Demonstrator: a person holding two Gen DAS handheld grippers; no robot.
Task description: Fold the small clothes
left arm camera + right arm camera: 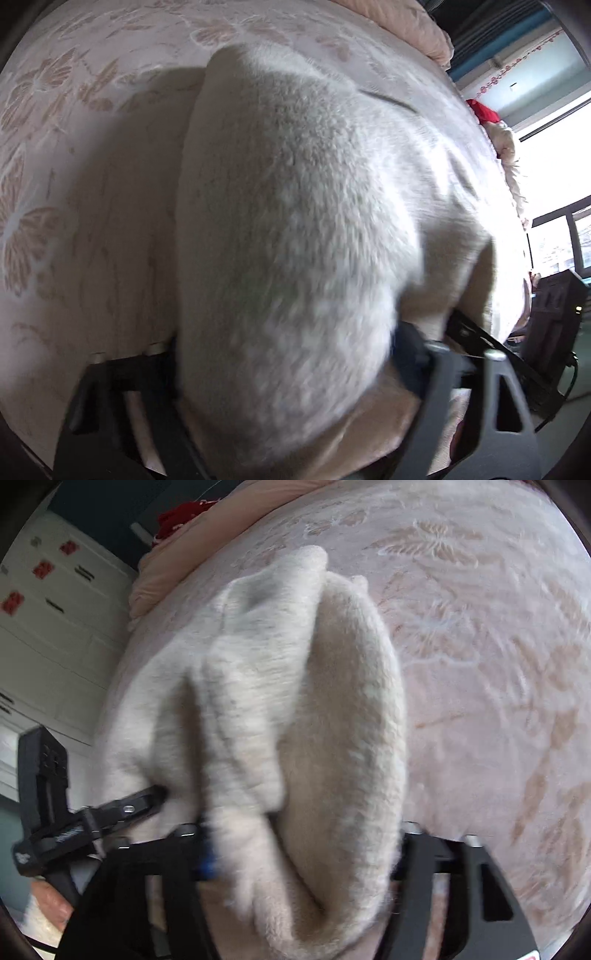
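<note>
A cream fleece garment (295, 229) fills the left wrist view, lifted and draped over my left gripper (288, 369), whose jaws are shut on its edge; the fingertips are hidden under the cloth. In the right wrist view the same garment (295, 720) hangs in folds from my right gripper (303, 849), also shut on its edge. The left gripper (147, 801) shows at the left of the right wrist view, pinching the cloth. The right gripper (458, 332) shows at the lower right of the left wrist view. The far end of the garment rests on the bed.
A pink bedspread with a flower pattern (55, 147) lies under the garment (498, 664). A pink pillow (159, 579) and red cloth (181, 517) sit at the bed's head. White cabinets (55, 627) stand beside the bed. A bright window (554, 166) is at the right.
</note>
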